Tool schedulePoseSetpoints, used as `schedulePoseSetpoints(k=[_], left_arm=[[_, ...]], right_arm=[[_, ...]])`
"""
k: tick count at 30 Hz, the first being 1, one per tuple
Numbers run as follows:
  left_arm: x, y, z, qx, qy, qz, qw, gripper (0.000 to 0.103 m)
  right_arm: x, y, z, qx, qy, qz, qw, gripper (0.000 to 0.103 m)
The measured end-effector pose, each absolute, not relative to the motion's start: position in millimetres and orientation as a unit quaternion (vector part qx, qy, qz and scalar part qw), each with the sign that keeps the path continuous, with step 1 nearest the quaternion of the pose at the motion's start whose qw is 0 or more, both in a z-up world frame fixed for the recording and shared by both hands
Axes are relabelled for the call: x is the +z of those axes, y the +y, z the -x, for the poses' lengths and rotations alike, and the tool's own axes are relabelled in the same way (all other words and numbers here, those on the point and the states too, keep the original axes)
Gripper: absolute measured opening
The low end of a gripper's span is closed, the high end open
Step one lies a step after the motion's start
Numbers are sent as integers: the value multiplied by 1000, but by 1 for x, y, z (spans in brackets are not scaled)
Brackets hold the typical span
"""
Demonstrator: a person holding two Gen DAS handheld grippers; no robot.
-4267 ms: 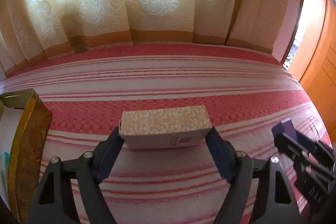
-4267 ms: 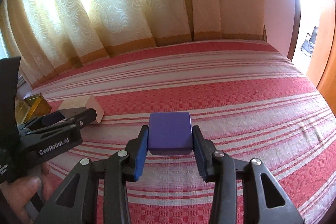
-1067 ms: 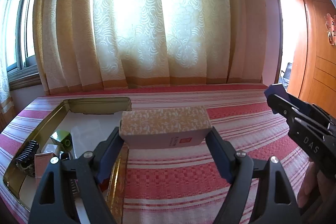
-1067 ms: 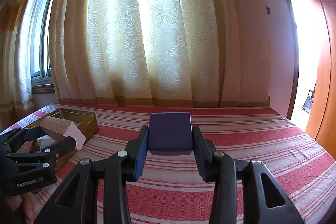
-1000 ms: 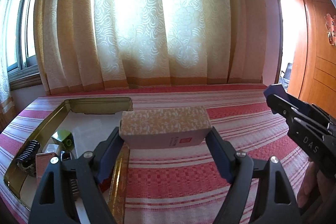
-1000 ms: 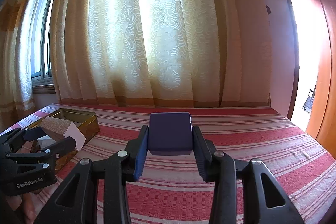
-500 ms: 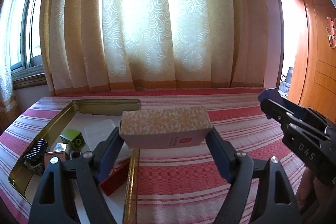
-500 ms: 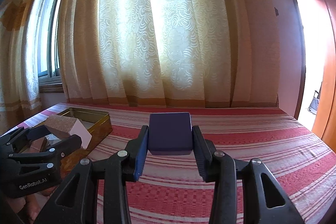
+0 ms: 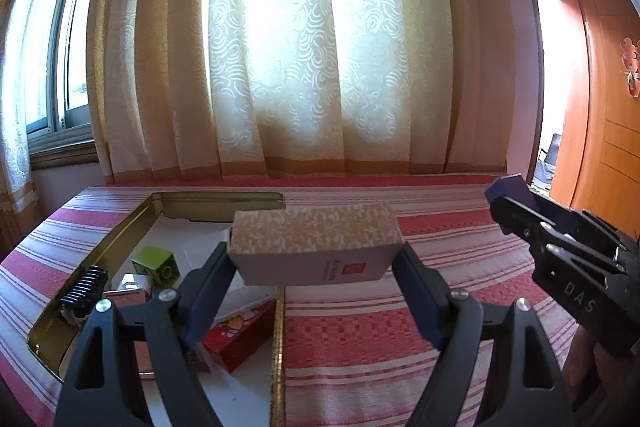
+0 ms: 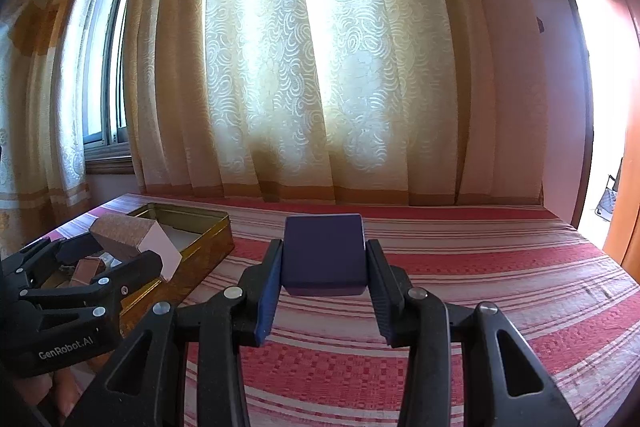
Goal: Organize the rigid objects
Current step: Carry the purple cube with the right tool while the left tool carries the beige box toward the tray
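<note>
My left gripper [image 9: 316, 267] is shut on a tan patterned box [image 9: 314, 243] and holds it in the air above the right rim of an open gold tin [image 9: 224, 201]. The left gripper and its box [image 10: 132, 237] also show at the left of the right wrist view, over the tin [image 10: 208, 241]. My right gripper [image 10: 324, 279] is shut on a dark purple box [image 10: 323, 253], held above the red striped cloth, to the right of the tin. The right gripper and purple box [image 9: 505, 188] appear at the right of the left wrist view.
Inside the tin lie a green cube [image 9: 155, 263], a black spring clip [image 9: 82, 289], a red box [image 9: 238, 337] and other small items. The red striped cloth [image 9: 380, 339] covers the surface. Curtains [image 10: 300, 87] hang behind. A wooden door [image 9: 608, 131] stands at the right.
Both grippers have risen from the cloth and moved left with their boxes. The tin has come further into view under the left gripper during the last second.
</note>
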State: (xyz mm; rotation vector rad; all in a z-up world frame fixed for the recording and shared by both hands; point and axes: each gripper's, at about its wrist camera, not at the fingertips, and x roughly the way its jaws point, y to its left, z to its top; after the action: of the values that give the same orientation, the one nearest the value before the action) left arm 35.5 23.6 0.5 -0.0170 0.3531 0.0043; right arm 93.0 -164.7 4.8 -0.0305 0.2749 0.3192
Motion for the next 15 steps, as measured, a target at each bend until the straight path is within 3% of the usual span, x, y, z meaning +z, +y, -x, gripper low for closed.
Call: schedulePoseSetpoints(k=[15], left_arm=[[2, 42, -31, 13, 173, 22, 985, 81]], right_arm=[[4, -141, -87, 179, 136, 21, 974, 43]])
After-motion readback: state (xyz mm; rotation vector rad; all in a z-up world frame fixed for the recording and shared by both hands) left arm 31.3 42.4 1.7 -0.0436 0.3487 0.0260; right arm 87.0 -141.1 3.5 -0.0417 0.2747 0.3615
